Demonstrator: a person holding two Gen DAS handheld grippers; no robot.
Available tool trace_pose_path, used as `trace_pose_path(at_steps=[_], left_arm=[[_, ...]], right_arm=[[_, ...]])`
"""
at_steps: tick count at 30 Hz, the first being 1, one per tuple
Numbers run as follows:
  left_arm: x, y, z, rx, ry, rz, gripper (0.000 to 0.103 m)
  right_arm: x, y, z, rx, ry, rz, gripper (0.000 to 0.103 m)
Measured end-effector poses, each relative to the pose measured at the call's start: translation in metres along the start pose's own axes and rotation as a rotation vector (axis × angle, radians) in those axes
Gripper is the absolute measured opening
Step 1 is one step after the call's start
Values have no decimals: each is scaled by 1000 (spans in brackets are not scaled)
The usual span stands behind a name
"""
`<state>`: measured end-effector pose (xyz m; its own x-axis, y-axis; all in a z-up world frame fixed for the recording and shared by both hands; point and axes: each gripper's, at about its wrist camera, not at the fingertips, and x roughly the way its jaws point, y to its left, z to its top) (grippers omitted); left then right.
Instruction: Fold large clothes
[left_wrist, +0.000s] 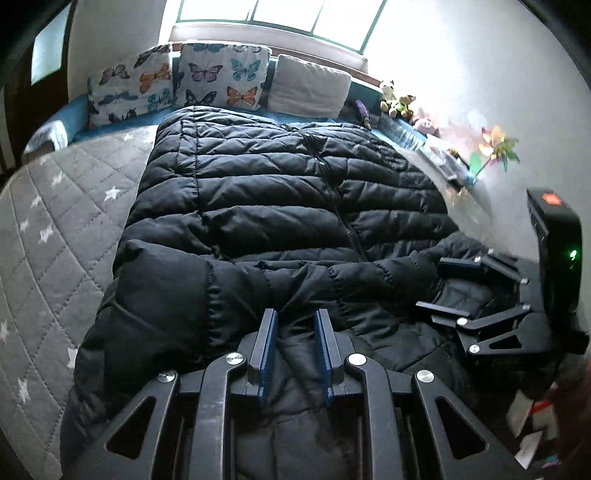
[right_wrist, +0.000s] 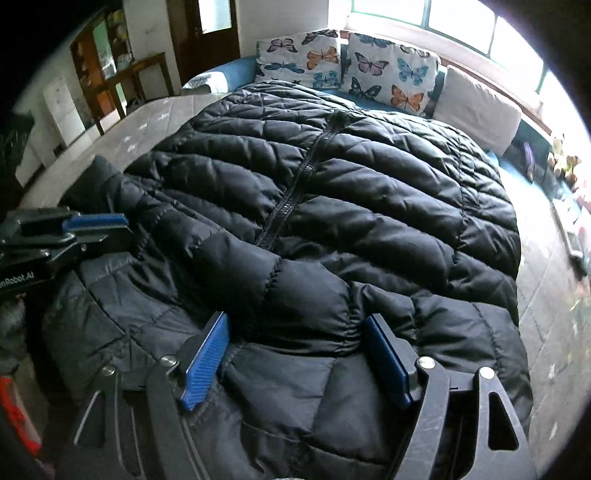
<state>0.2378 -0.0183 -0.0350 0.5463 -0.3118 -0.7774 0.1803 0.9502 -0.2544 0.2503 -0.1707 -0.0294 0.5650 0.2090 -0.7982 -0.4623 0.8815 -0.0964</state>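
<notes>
A large black puffer jacket (left_wrist: 277, 192) lies spread on the bed, zipper up, hem toward the pillows. My left gripper (left_wrist: 295, 332) sits at its near edge. Its jaws stand narrow, pinched on a fold of the jacket. In the right wrist view the same left gripper (right_wrist: 110, 229) shows at the jacket's (right_wrist: 369, 192) left near corner. My right gripper (right_wrist: 295, 354) stands wide open, its blue pads (right_wrist: 205, 360) astride a puffy bulge of the near edge. The left wrist view shows this right gripper (left_wrist: 443, 286) over the inner lining.
The grey quilted bed cover (left_wrist: 55, 229) with white stars extends left of the jacket. Butterfly pillows (left_wrist: 221, 77) and a plain pillow (left_wrist: 310, 86) line the headboard under a window. Stuffed toys (left_wrist: 397, 101) and a pinwheel (left_wrist: 495, 147) stand by the right wall. A wooden table (right_wrist: 140, 77) stands beyond the bed.
</notes>
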Motion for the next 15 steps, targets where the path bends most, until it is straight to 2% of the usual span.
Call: trace_pose_path(at_steps=[3, 8, 12, 15], left_arm=[[3, -1, -1, 11, -4, 7, 23], [2, 2, -2, 3, -6, -2, 23], [1, 4, -2, 7, -12, -4, 23], [1, 4, -2, 12, -17, 0, 23]], right_arm=[[-8, -1, -1, -3, -22, 0, 82], [-50, 1, -9, -6, -63, 8, 82], [-65, 4, -24, -17, -45, 7, 82], [-56, 4, -39, -18, -11, -17, 82]])
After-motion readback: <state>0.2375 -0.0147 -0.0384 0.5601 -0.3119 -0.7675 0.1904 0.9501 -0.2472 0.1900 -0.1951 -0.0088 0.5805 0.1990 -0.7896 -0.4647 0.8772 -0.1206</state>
